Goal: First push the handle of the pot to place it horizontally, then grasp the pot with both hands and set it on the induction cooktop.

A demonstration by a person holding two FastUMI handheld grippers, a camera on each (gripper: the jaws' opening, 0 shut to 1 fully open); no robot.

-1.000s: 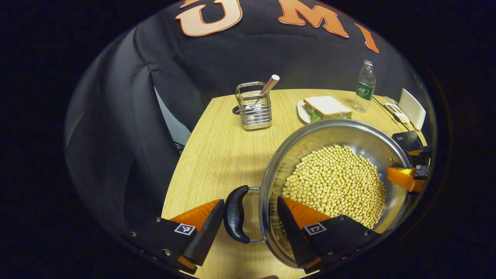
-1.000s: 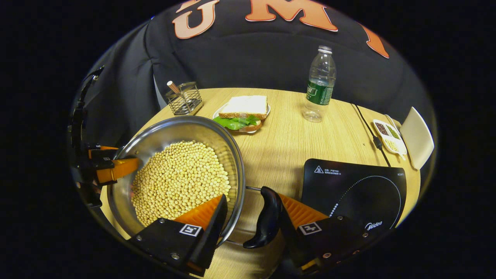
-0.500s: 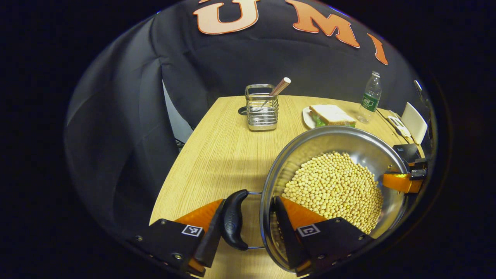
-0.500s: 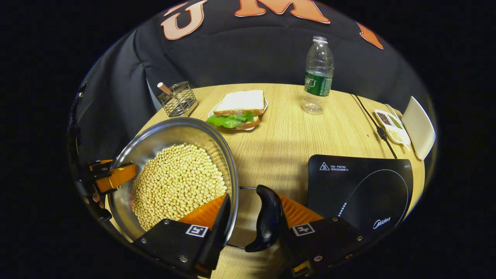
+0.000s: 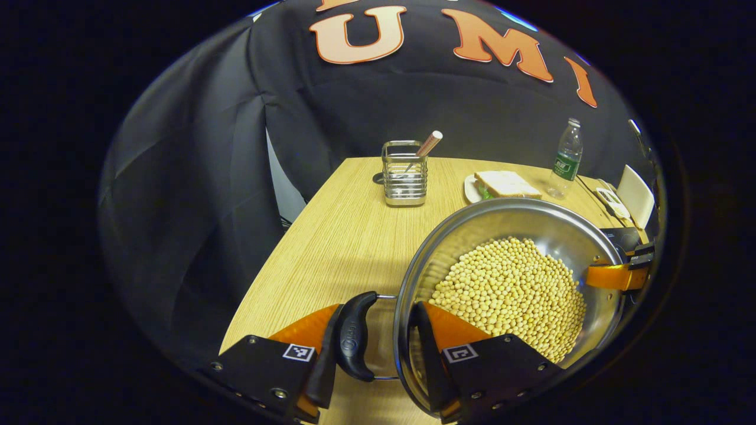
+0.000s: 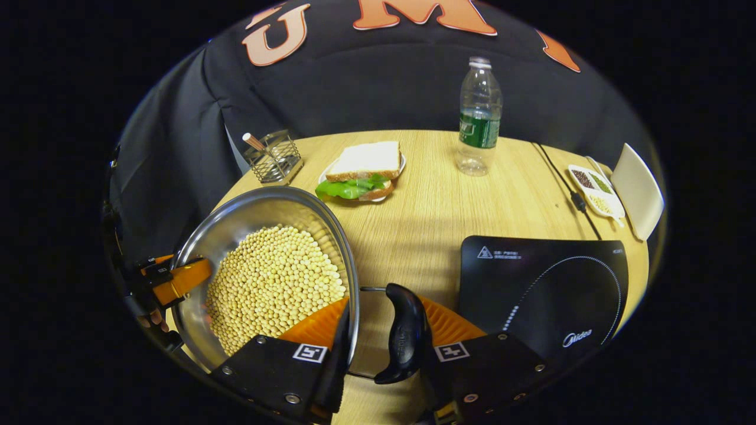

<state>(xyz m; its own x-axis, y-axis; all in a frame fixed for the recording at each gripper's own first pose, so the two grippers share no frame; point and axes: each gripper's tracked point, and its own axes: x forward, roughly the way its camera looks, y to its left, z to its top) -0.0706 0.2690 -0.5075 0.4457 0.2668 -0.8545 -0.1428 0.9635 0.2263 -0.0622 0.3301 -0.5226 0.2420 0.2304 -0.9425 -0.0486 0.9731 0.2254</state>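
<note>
The steel pot (image 5: 520, 236), heaped with pale beans (image 5: 511, 292), sits tilted over the wooden table (image 5: 331, 248). The left tongs (image 5: 372, 354) pinch its near handle (image 5: 352, 336) against the rim. In the right gripper view the right tongs (image 6: 378, 348) pinch the opposite handle (image 6: 403, 333), and the black induction cooktop (image 6: 543, 289) lies just beside the pot, apart from it.
</note>
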